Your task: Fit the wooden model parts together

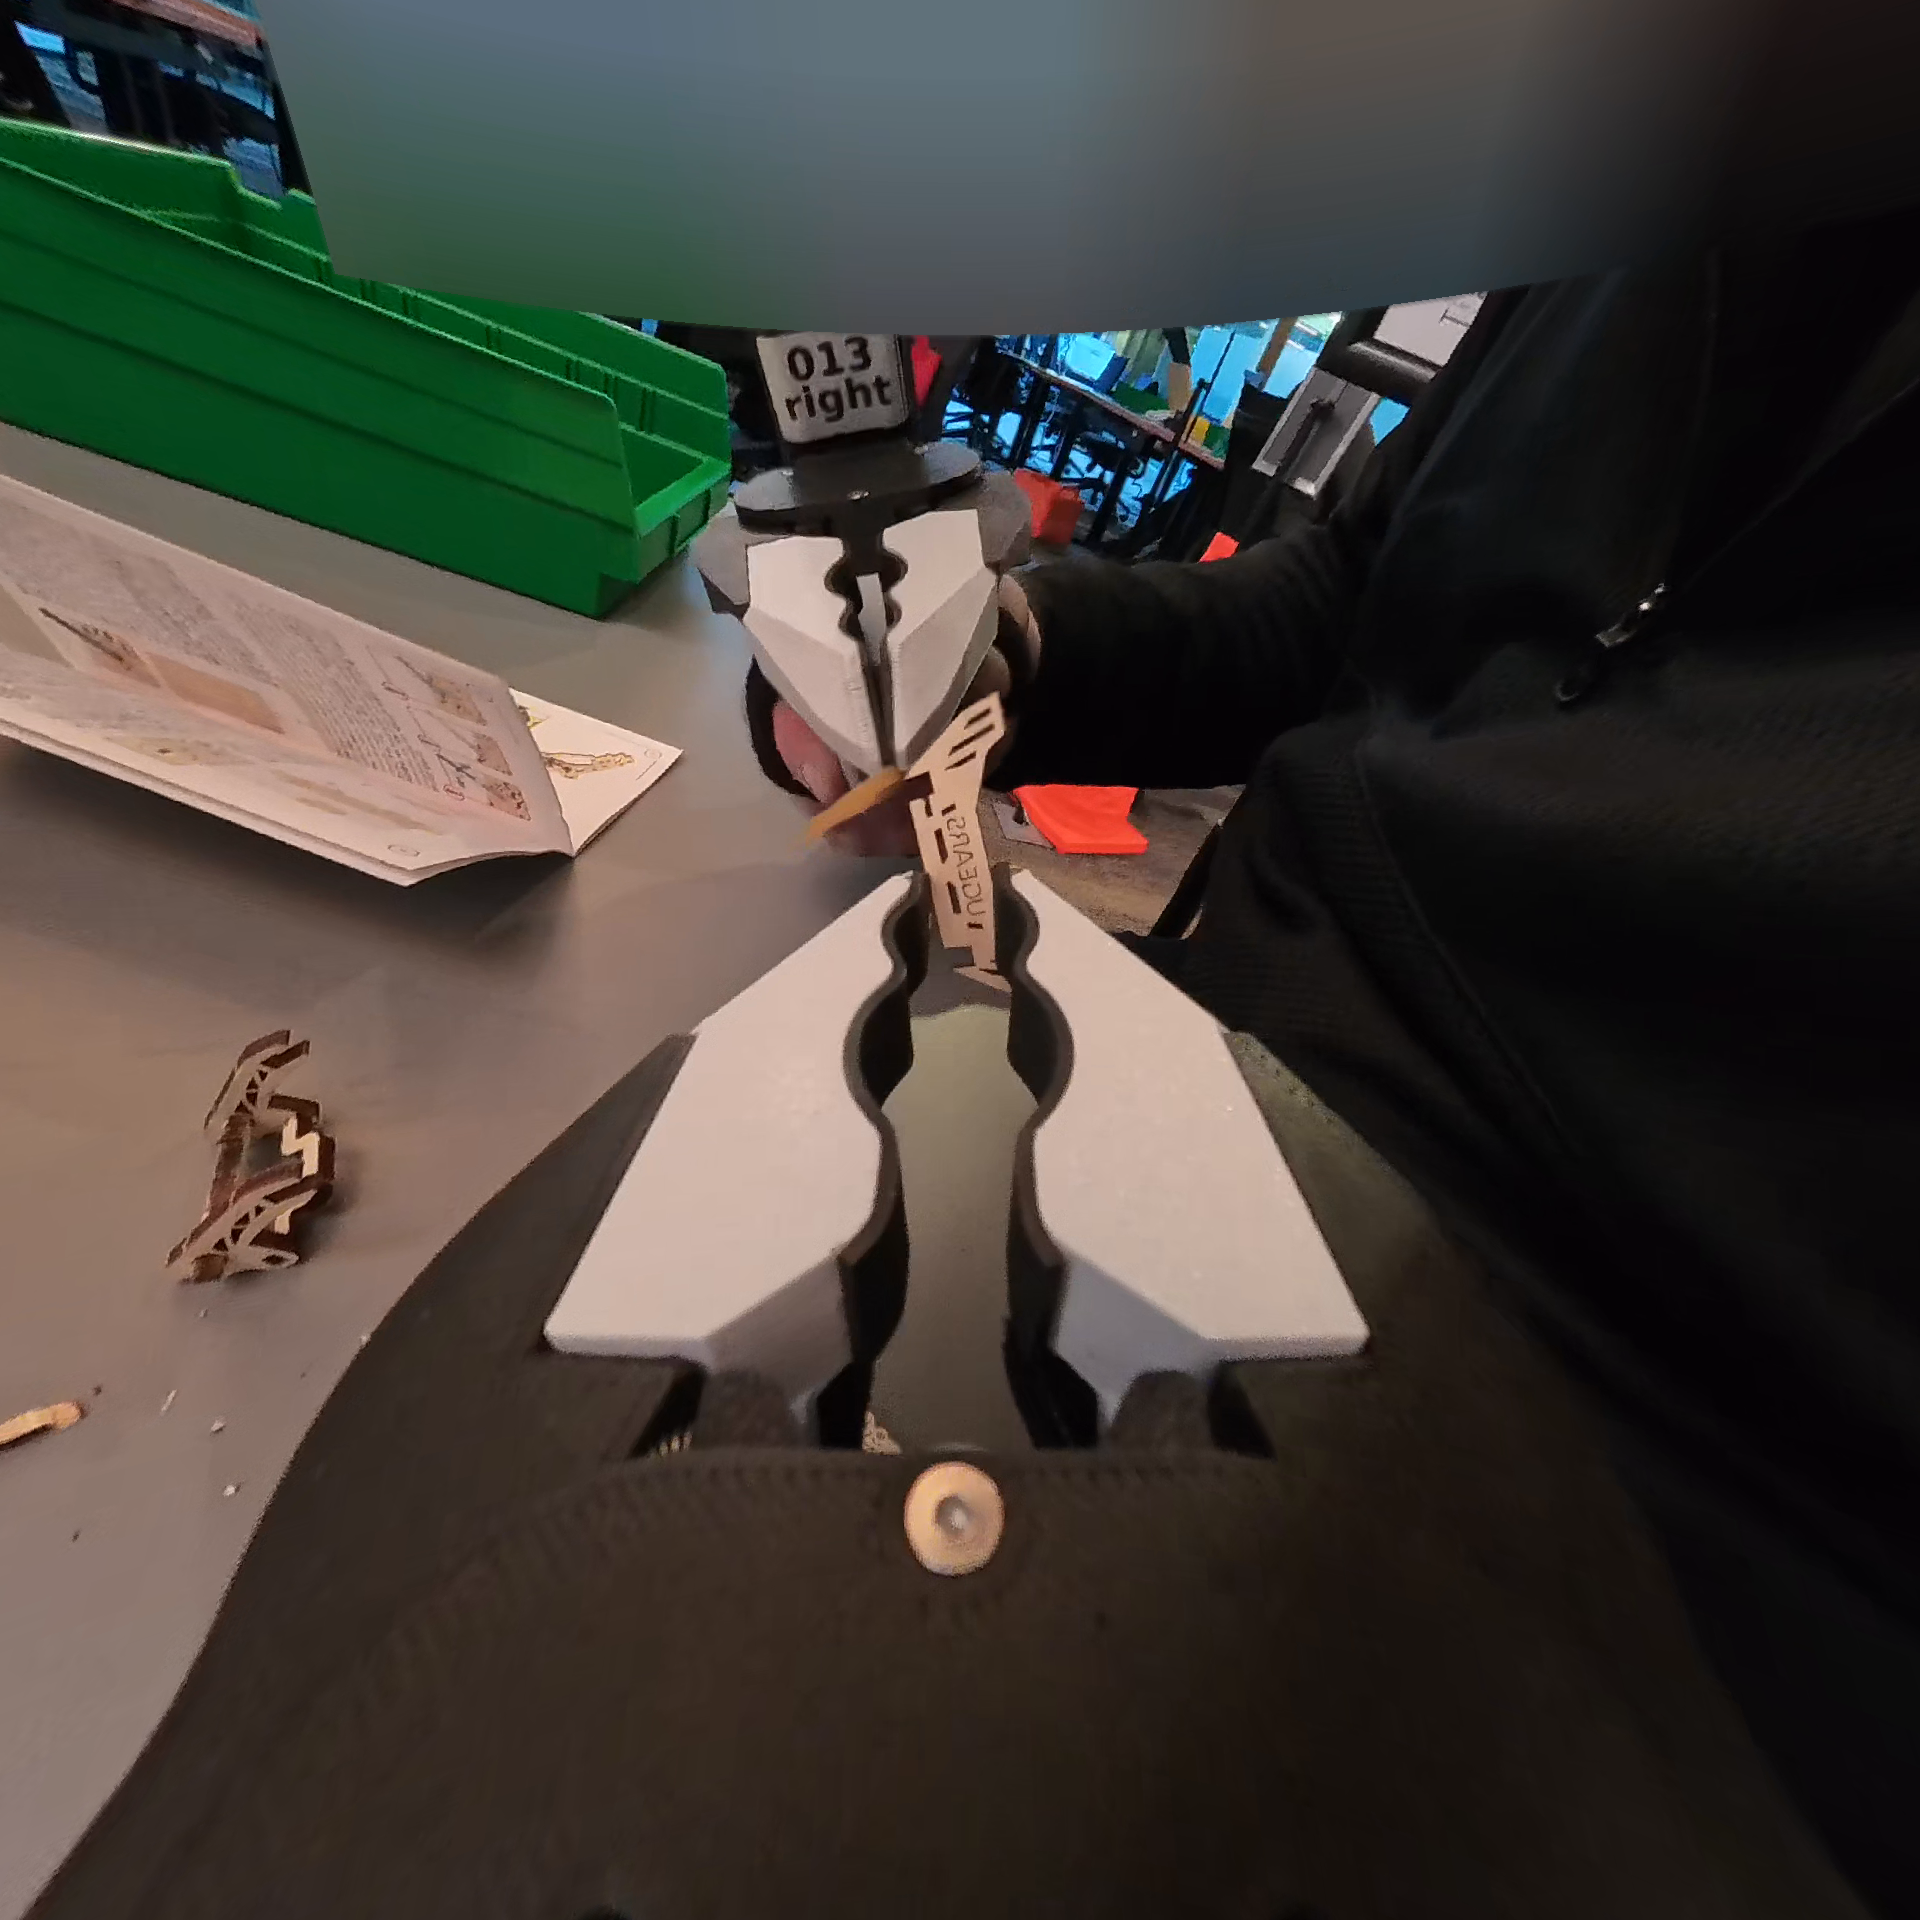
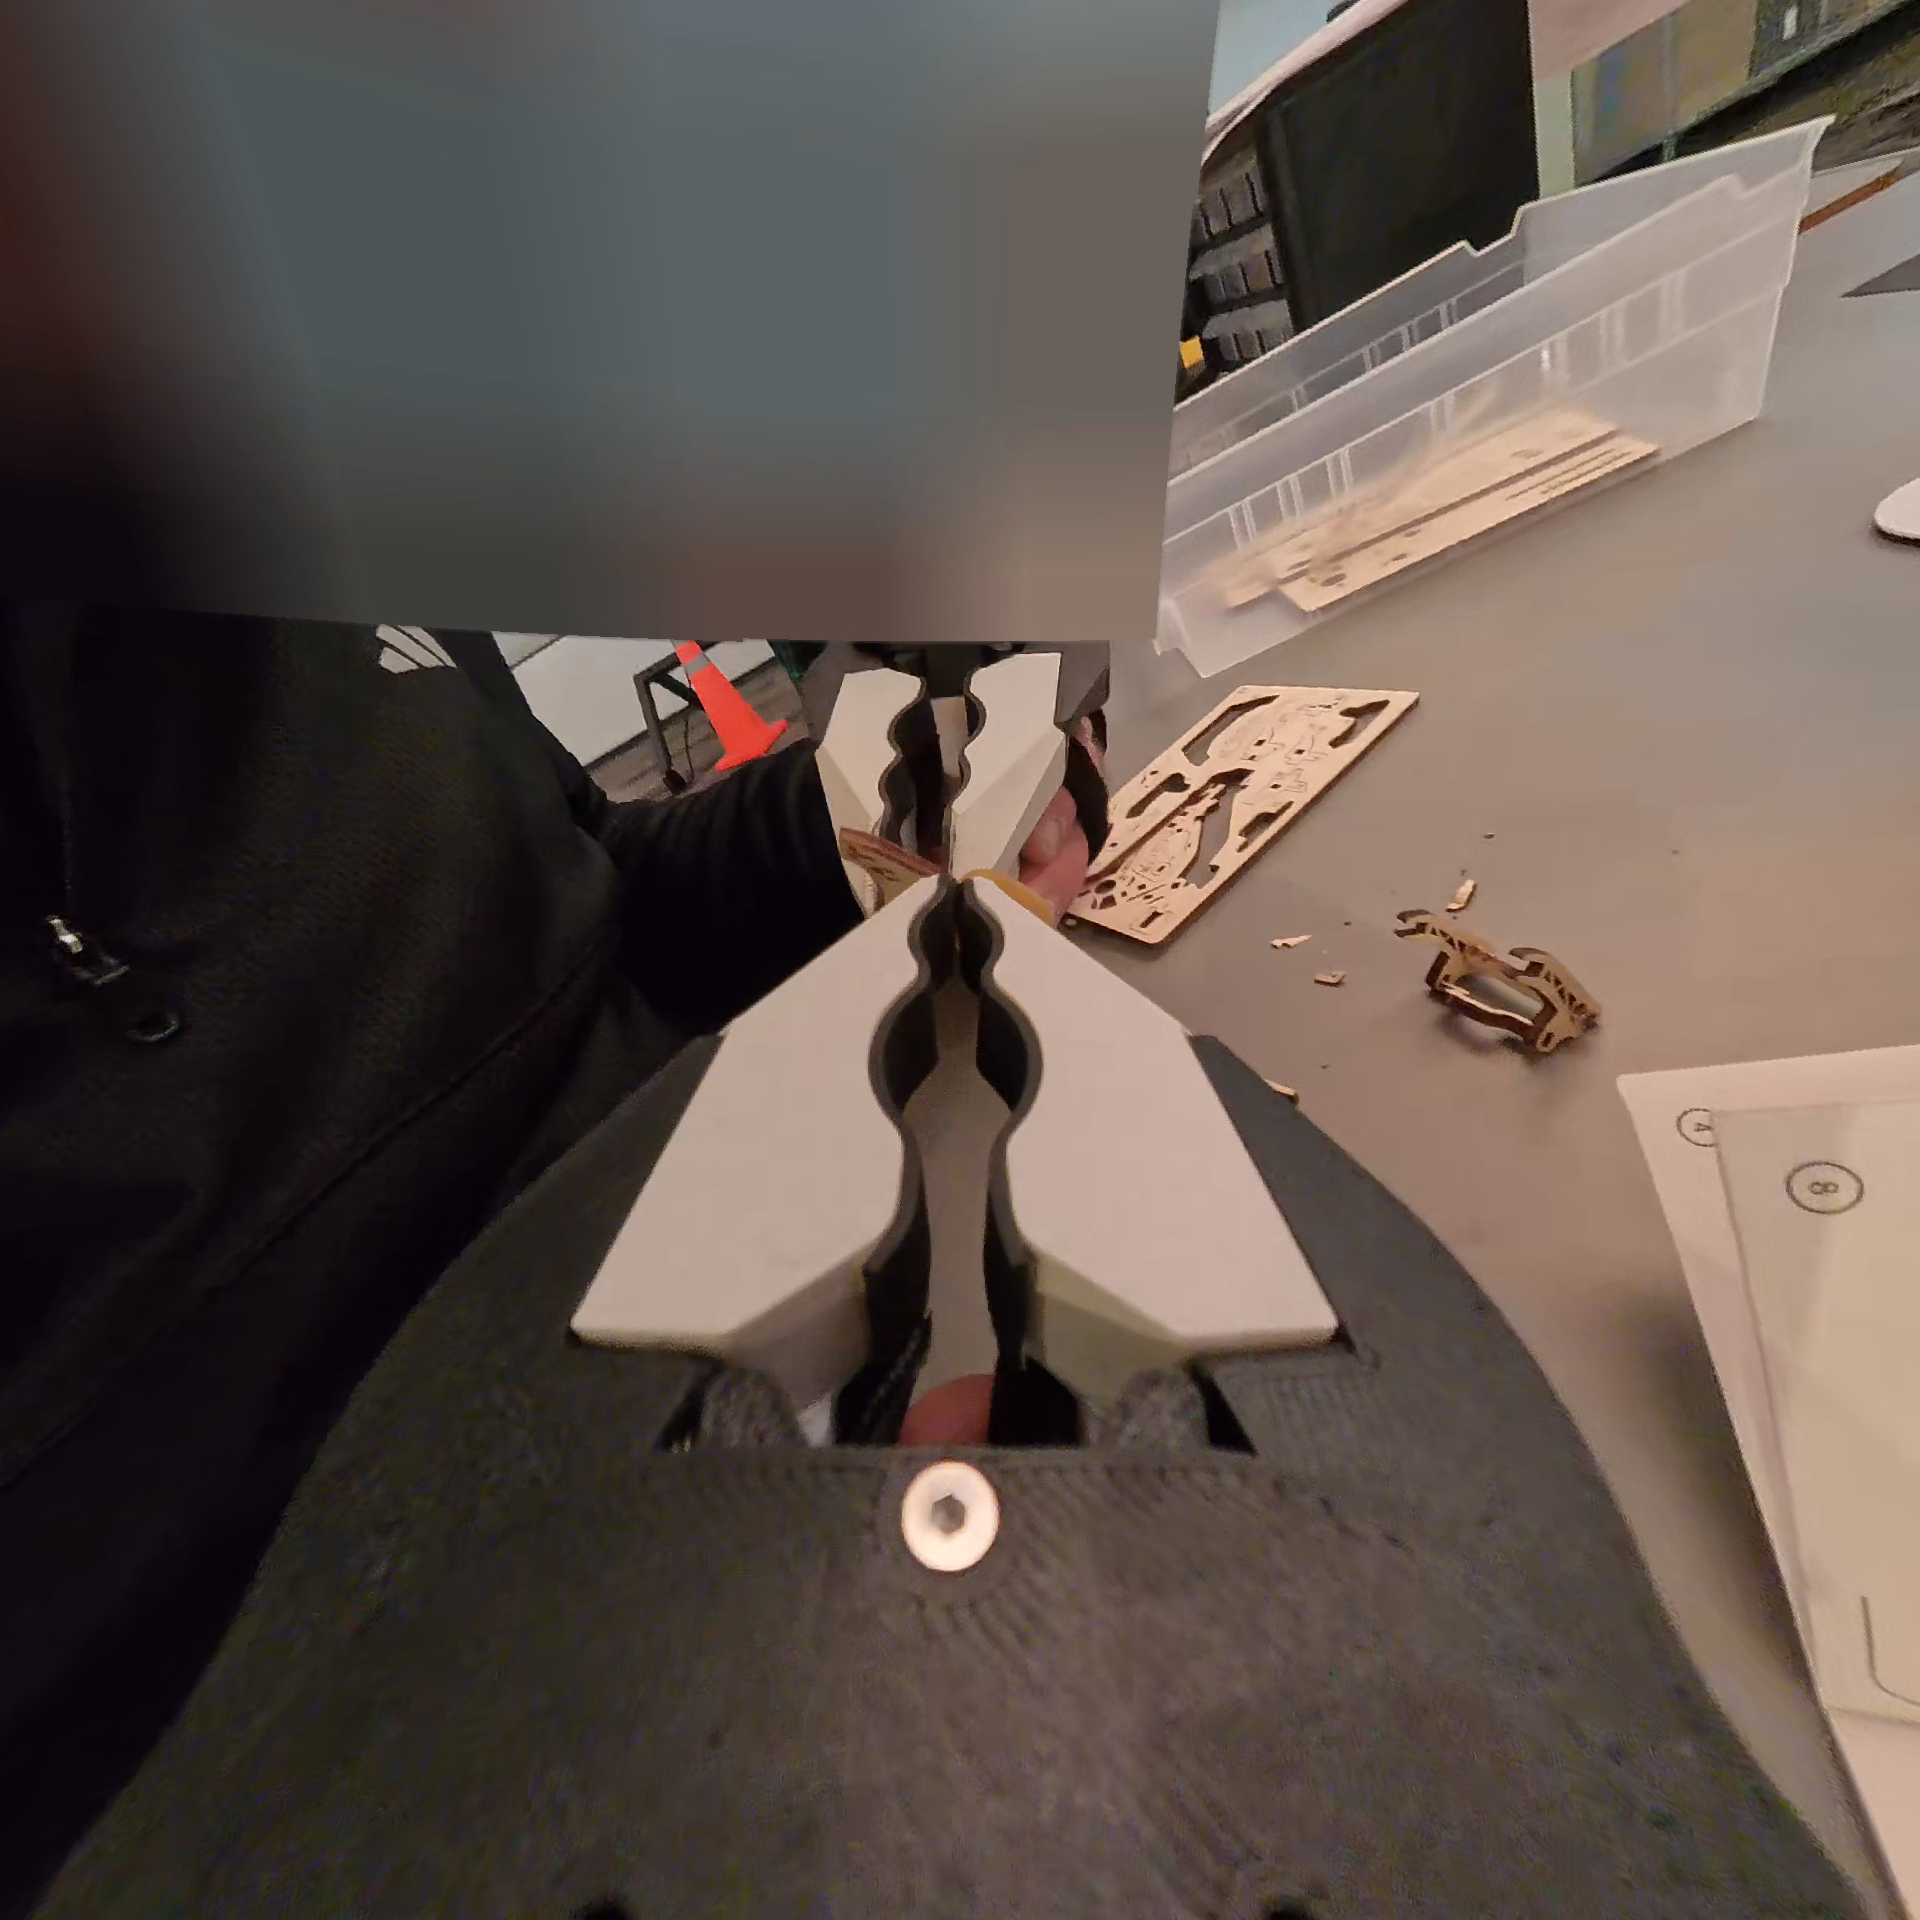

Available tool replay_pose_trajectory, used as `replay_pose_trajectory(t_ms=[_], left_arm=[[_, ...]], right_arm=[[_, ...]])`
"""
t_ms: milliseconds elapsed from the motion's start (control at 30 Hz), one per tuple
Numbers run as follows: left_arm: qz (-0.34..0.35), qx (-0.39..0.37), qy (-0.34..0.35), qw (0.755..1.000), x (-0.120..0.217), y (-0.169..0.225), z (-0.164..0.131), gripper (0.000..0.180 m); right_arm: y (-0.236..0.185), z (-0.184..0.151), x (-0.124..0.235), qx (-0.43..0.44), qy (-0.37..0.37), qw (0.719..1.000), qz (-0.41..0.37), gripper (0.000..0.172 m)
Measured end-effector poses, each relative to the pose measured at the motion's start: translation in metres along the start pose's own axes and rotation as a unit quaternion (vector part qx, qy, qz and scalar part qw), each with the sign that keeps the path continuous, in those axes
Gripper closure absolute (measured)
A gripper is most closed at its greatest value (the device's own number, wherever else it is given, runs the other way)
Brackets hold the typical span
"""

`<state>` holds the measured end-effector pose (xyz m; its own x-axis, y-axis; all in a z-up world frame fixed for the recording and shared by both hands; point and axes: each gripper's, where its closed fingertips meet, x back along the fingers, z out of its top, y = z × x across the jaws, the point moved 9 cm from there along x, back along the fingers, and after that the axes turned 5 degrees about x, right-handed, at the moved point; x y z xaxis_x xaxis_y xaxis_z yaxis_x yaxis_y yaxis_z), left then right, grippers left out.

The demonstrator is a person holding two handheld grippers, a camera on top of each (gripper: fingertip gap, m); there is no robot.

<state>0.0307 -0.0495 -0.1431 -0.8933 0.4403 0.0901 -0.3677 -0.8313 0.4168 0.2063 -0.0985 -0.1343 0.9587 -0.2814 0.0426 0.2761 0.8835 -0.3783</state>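
My left gripper (image 1: 962, 906) is shut on a flat pale wooden strip (image 1: 961, 862) with cut slots. The strip stands up out of its fingertips. My right gripper (image 1: 881, 764) faces it from just beyond, shut on a small tan wooden piece (image 1: 852, 806) that touches the strip's upper part. In the right wrist view my right gripper (image 2: 951, 906) has its pads together, and the tan piece (image 2: 1003, 888) sticks out at the tips. The left gripper (image 2: 940, 844) is right in front of it with its strip (image 2: 883, 862).
A partly built wooden assembly (image 1: 258, 1164) lies on the grey table (image 1: 468, 987); it also shows in the right wrist view (image 2: 1496, 982). Also in view: green bins (image 1: 416, 436), an open booklet (image 1: 260, 675), a punched wooden sheet (image 2: 1236, 810), a clear bin (image 2: 1507, 395), paper sheets (image 2: 1818, 1299) and wood scraps (image 2: 1294, 942). A person in a black jacket (image 1: 1558, 935) is close. My two grippers' fingertips are within a few centimetres of each other.
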Motion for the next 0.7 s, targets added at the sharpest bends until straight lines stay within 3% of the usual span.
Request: replay_pose_trajectory(t_ms=[700], left_arm=[[-0.016, 0.020, 0.044, 0.999, 0.0036, 0.0055, -0.0048, 0.171]], right_arm=[[-0.0056, 0.0005, -0.0094, -0.004, 0.012, 0.999, 0.038, 0.172]])
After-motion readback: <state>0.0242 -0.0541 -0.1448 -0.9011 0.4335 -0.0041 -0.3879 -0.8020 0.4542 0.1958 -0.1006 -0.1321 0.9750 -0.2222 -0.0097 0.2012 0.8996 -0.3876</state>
